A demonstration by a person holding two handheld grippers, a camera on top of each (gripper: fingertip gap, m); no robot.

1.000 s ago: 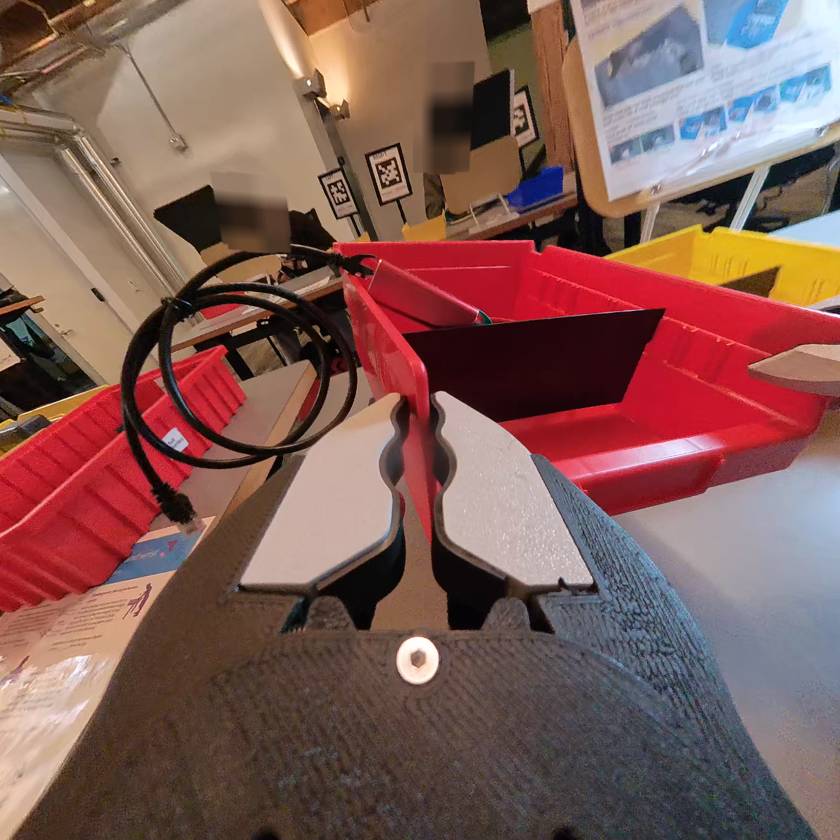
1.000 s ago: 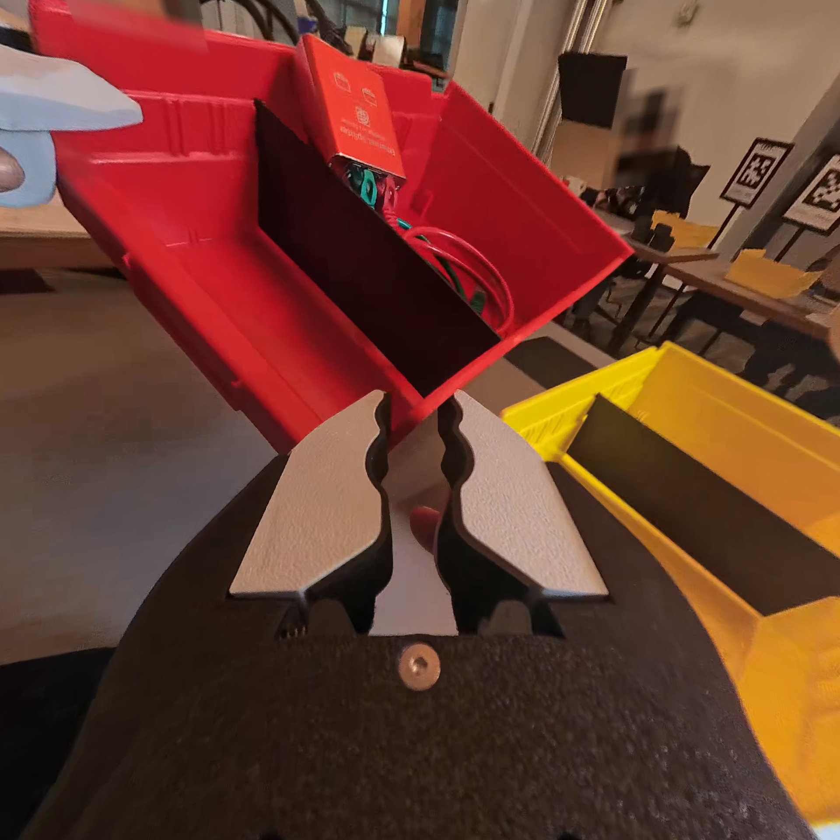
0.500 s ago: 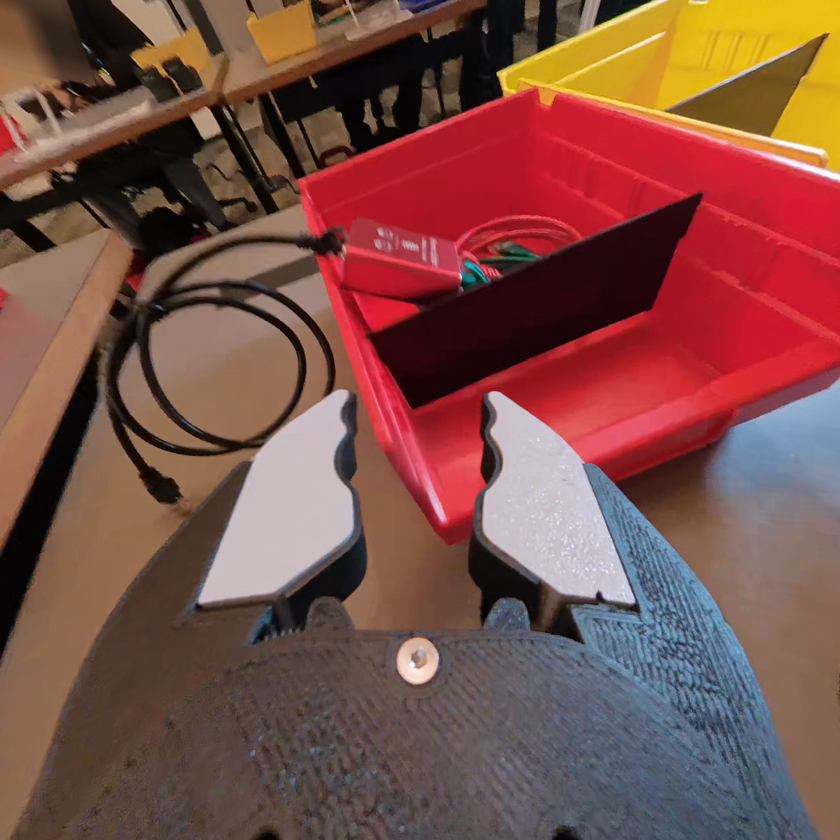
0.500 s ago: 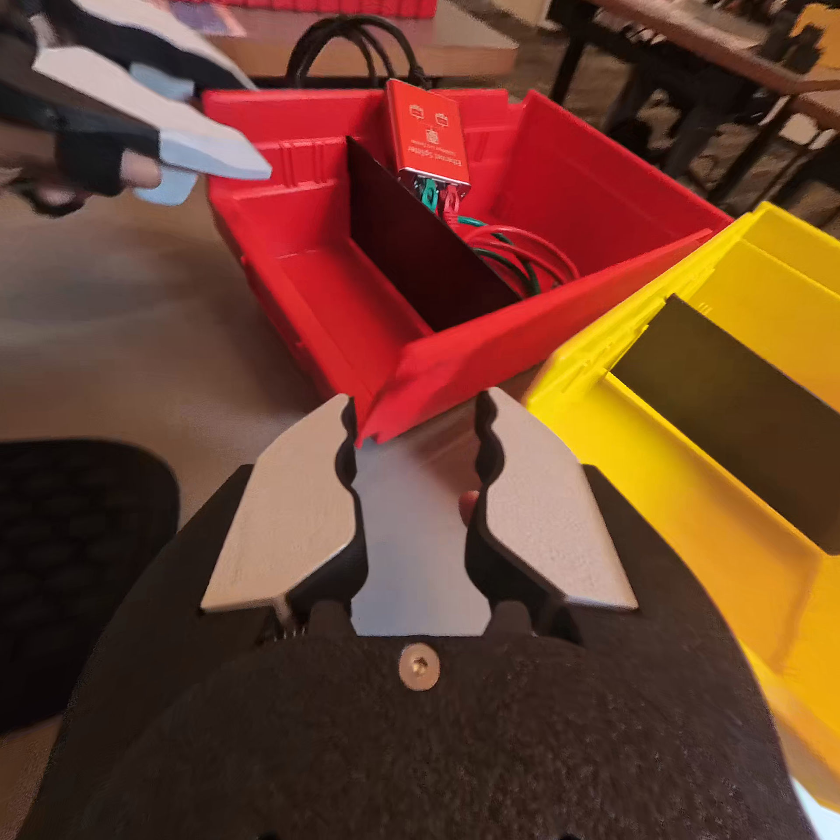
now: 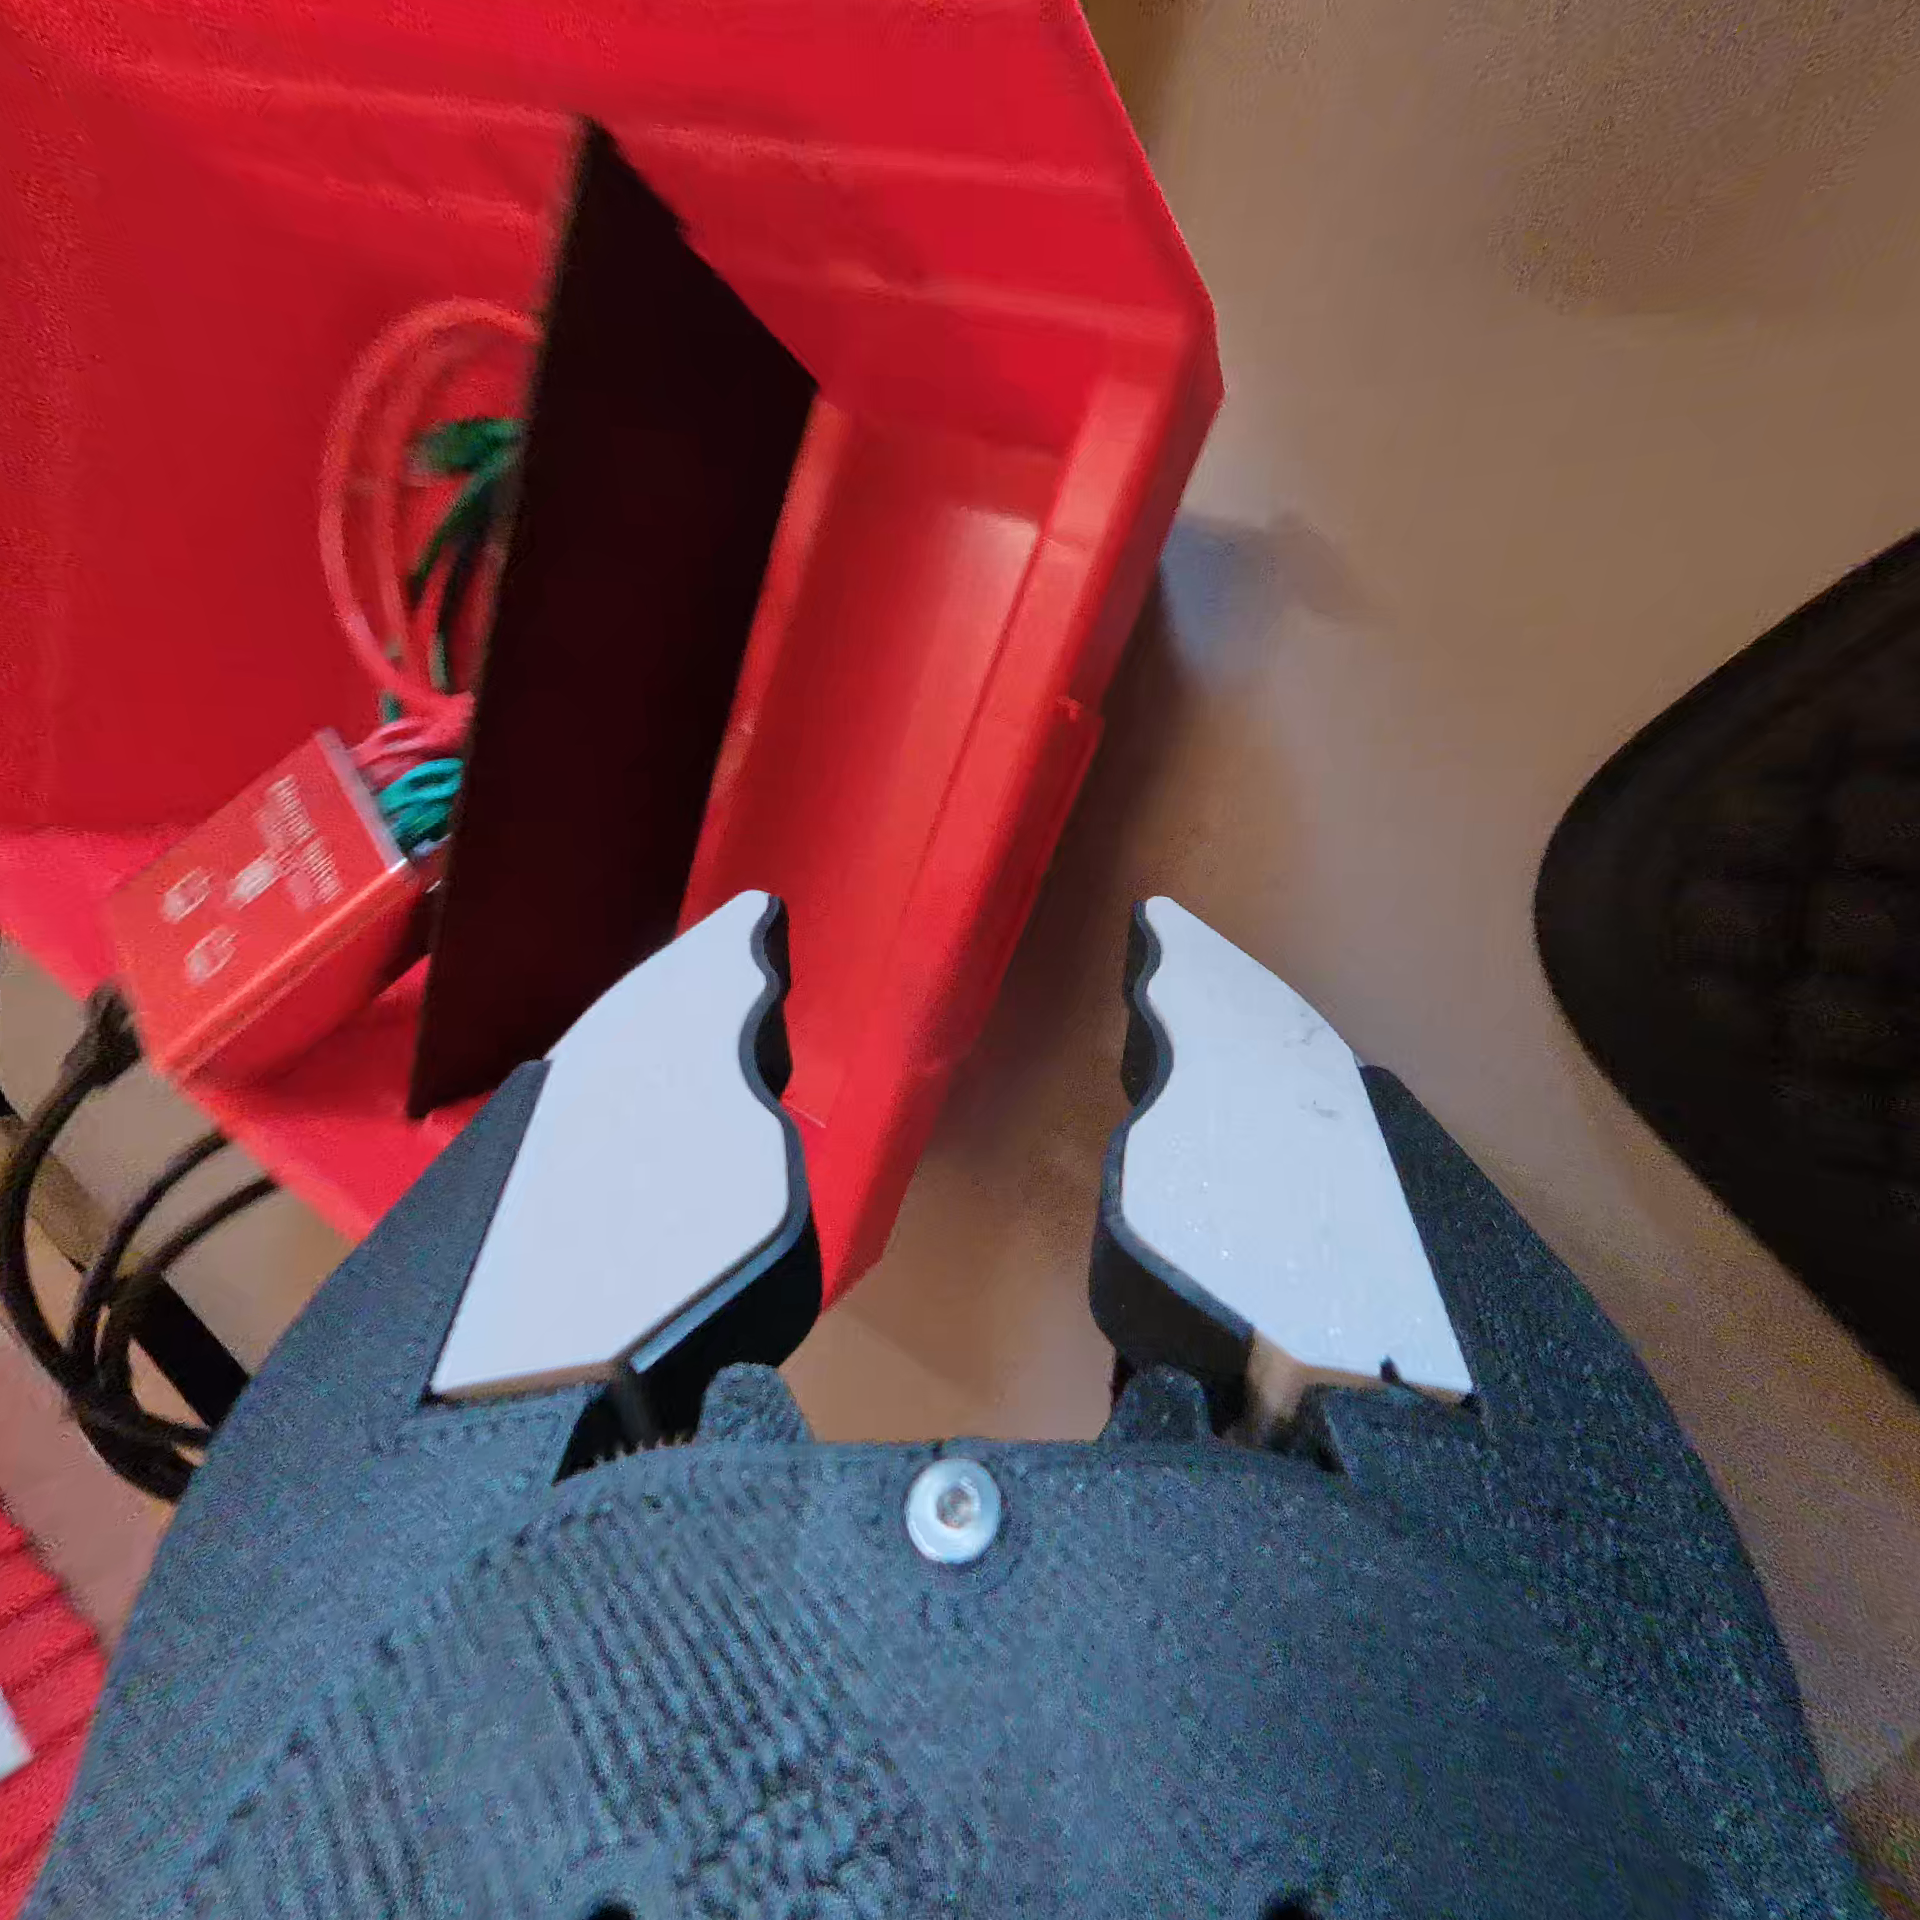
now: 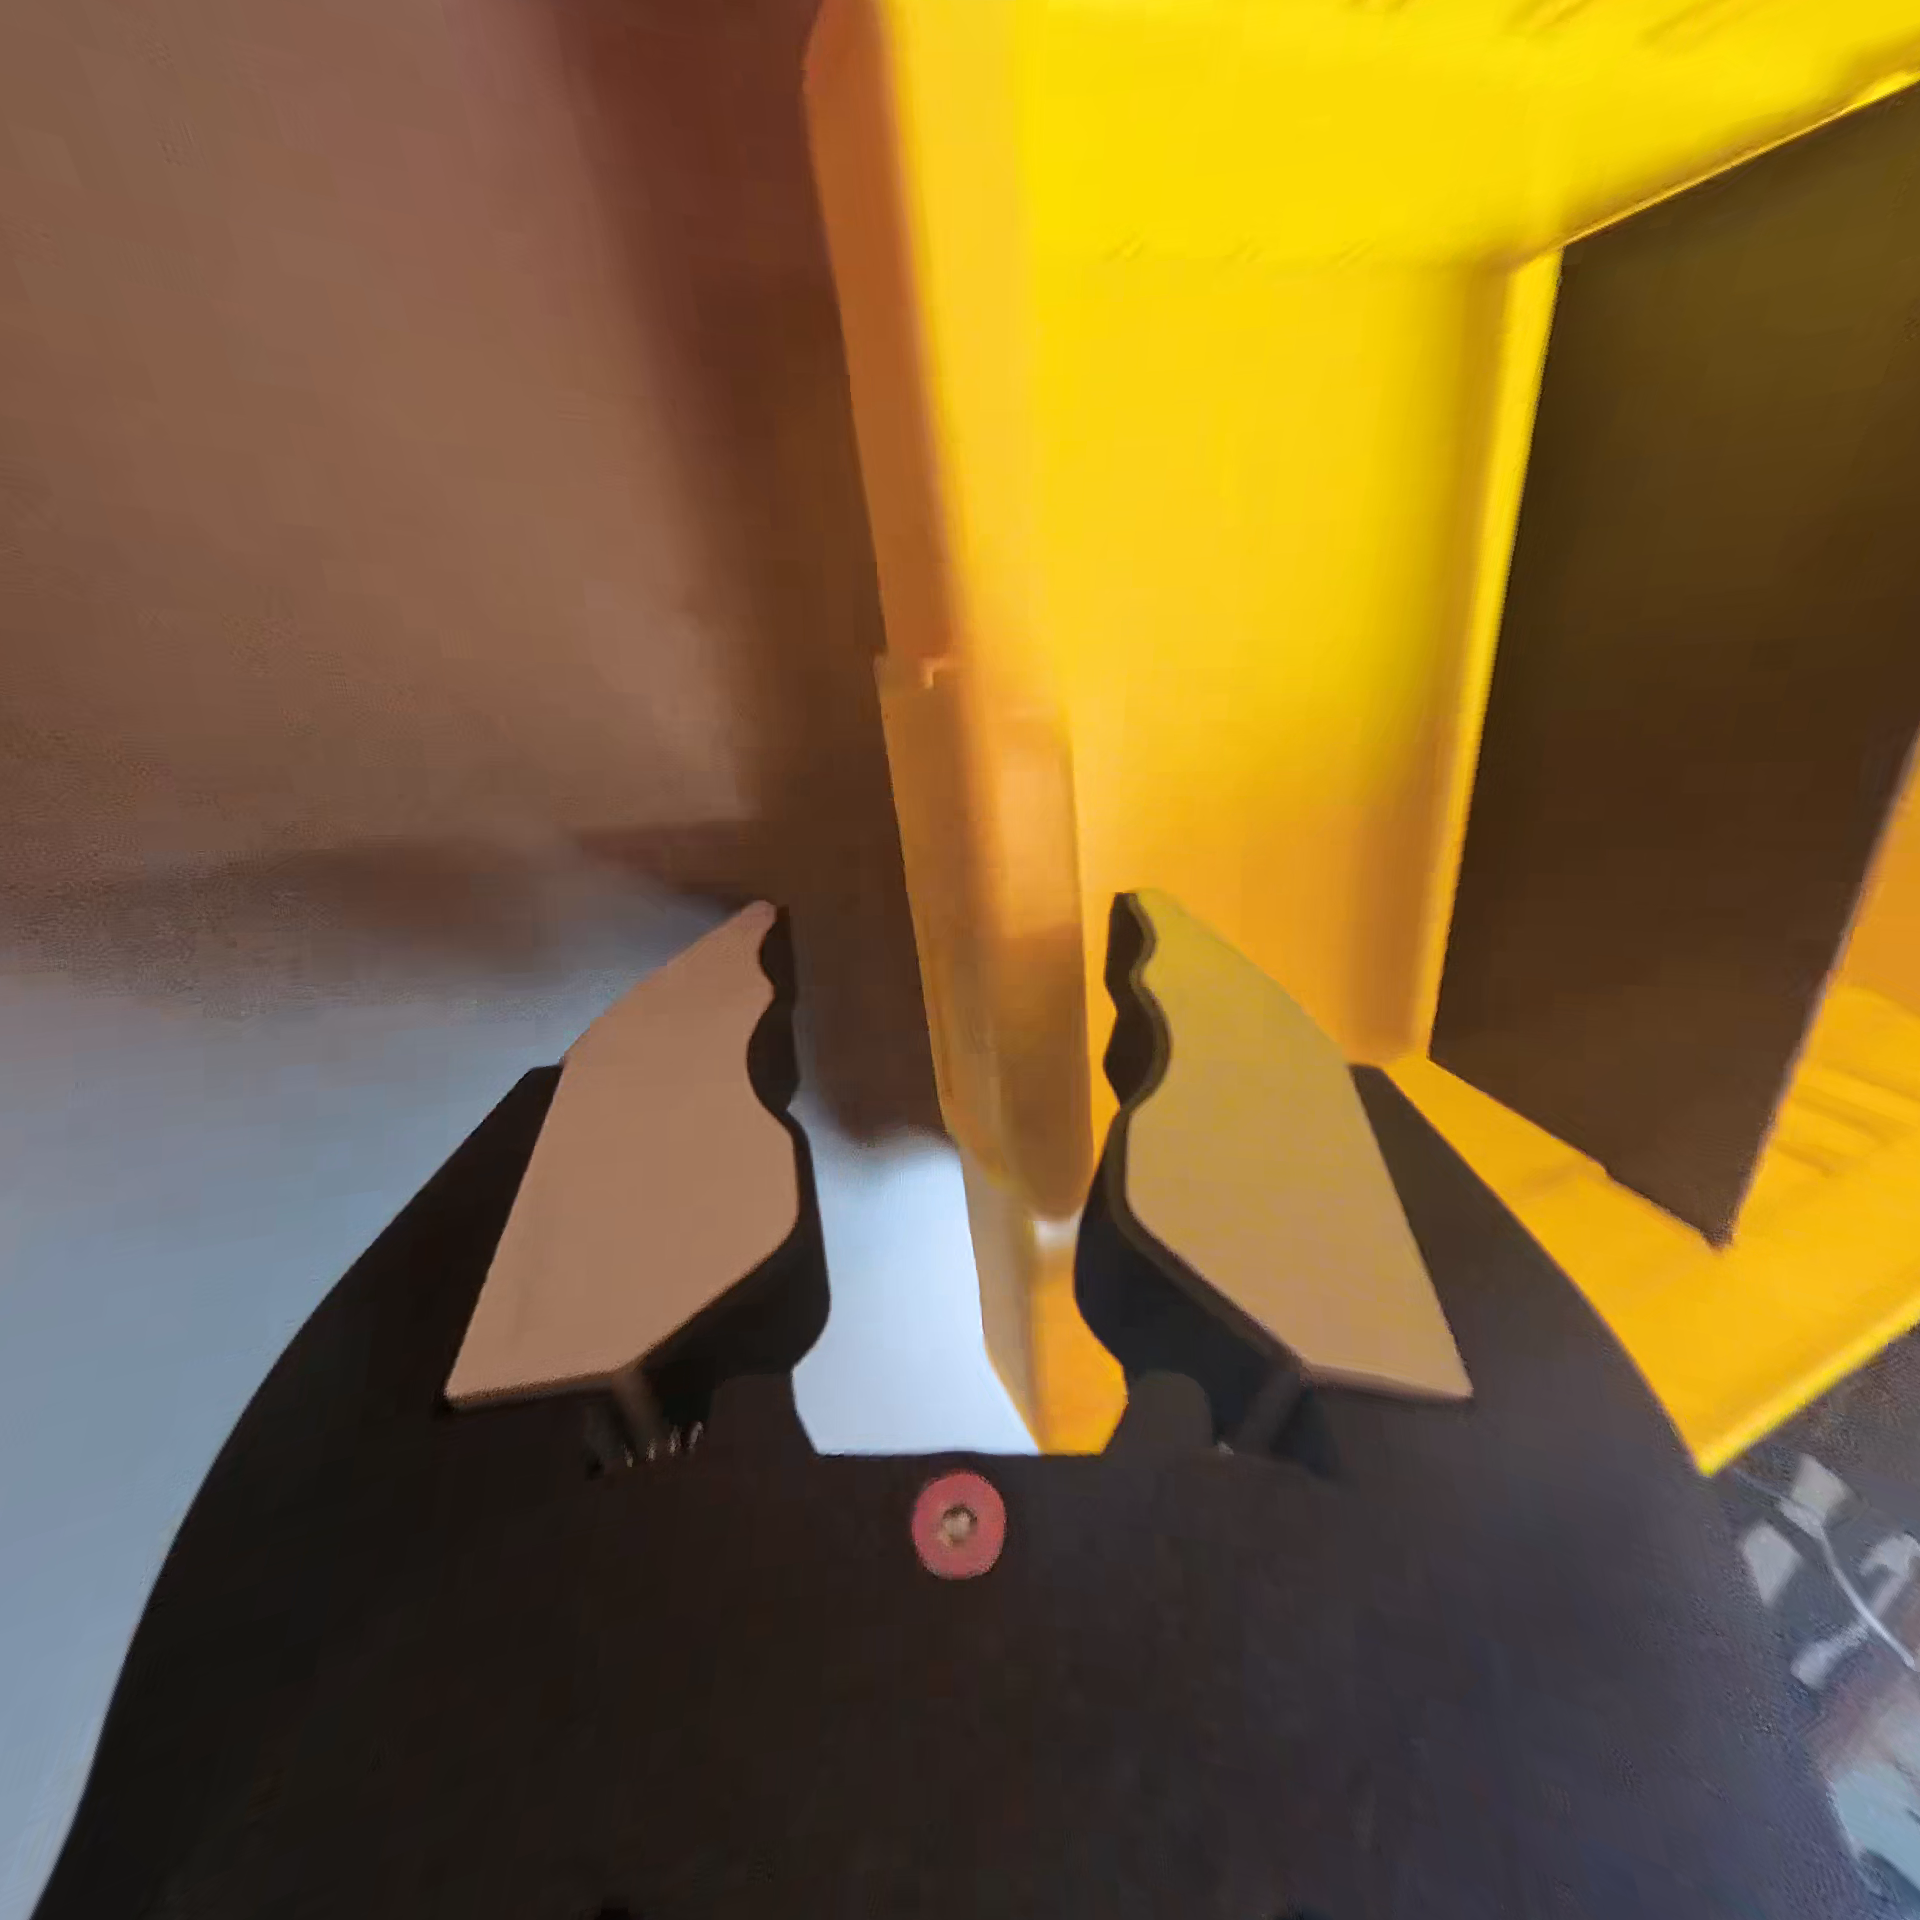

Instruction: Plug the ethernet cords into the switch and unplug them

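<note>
In the left wrist view a red bin (image 5: 997,644) stands on the table with a black divider (image 5: 623,623) across it. A small red switch (image 5: 260,914) lies at the bin's near left edge, with red and green ethernet cords (image 5: 416,582) plugged into it and coiled behind the divider. A black cord (image 5: 94,1299) loops on the table at the left. My left gripper (image 5: 956,925) is open and empty, above the bin's near right corner. My right gripper (image 6: 940,920) is open, its jaws either side of the wall of a yellow bin (image 6: 1195,468), not closed on it.
The yellow bin holds a black divider (image 6: 1683,675). A black round pad (image 5: 1766,935) lies on the table right of the red bin. Another red bin's edge (image 5: 42,1662) shows at the lower left. Bare table (image 6: 364,520) lies left of the yellow bin. Spacing between my two grippers at the tips: around 25 cm.
Both grippers let go of the red bin's corners and opened wide. The left one turned to look down into the bin; the right one swung over to the yellow bin's wall.
</note>
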